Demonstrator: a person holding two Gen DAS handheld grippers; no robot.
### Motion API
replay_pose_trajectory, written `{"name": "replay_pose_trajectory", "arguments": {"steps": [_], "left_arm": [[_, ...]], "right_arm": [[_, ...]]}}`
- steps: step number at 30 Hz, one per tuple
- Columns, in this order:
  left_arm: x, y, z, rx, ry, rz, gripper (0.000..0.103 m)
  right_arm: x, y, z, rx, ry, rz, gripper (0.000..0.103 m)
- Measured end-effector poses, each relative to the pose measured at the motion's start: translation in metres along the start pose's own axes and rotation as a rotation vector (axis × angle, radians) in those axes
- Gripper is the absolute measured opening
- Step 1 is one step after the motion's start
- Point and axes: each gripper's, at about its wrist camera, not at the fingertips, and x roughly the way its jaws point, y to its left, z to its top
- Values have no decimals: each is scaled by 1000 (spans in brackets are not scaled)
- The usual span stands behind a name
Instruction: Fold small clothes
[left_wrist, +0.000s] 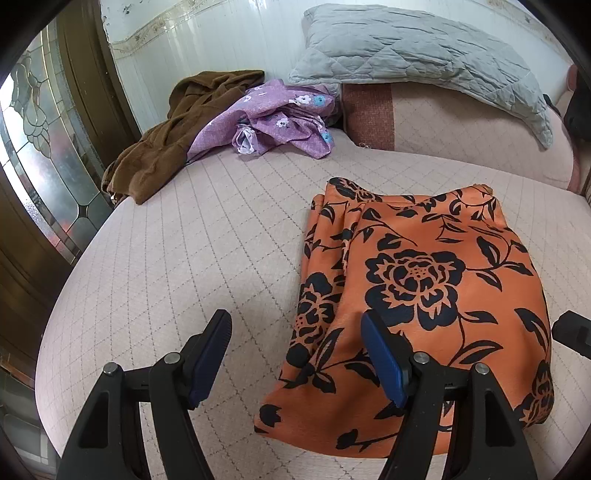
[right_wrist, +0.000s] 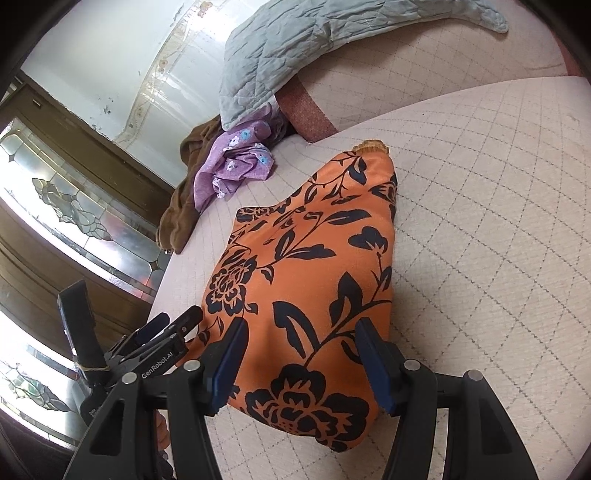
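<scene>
An orange cloth (left_wrist: 424, 295) with a black flower print lies partly folded on a quilted bed (left_wrist: 184, 258), doubled over itself with a pleated edge along its left side. The left gripper (left_wrist: 295, 332) hovers over the cloth's near left edge, jaws spread wide and holding nothing; one finger is above bare bed, the other above the print. The right gripper (right_wrist: 299, 354) is likewise released, its fingers straddling the near end of the cloth without pinching it.

Against the far wall, well apart from the work, a brown garment (left_wrist: 159, 147) and a purple garment (left_wrist: 280, 118) wait in a crumpled heap, beside a grey pillow (left_wrist: 406, 48) resting on a pink bolster (left_wrist: 443, 125).

The cloth looks thin, light and limp, with a slight sheen that suggests it may slide on itself. It should drape rather than hold a crease, so layers could slip apart if lifted by one point. The safest hold appears to be the two near corners, each pinched through all layers at once.
</scene>
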Motion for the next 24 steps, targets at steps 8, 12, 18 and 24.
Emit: {"name": "replay_pose_trajectory", "arguments": {"steps": [8, 12, 18, 24], "left_arm": [[3, 3, 0, -5, 10, -4, 73], [5, 3, -1, 2, 16, -3, 73], [10, 3, -4, 13, 31, -23, 73], [9, 12, 0, -35, 55, -154, 73]], "right_arm": [[1, 0, -1, 1, 0, 1, 68], [4, -2, -2, 8, 1, 0, 69], [7, -9, 2, 27, 2, -2, 71], [8, -17, 8, 49, -4, 0, 72]]}}
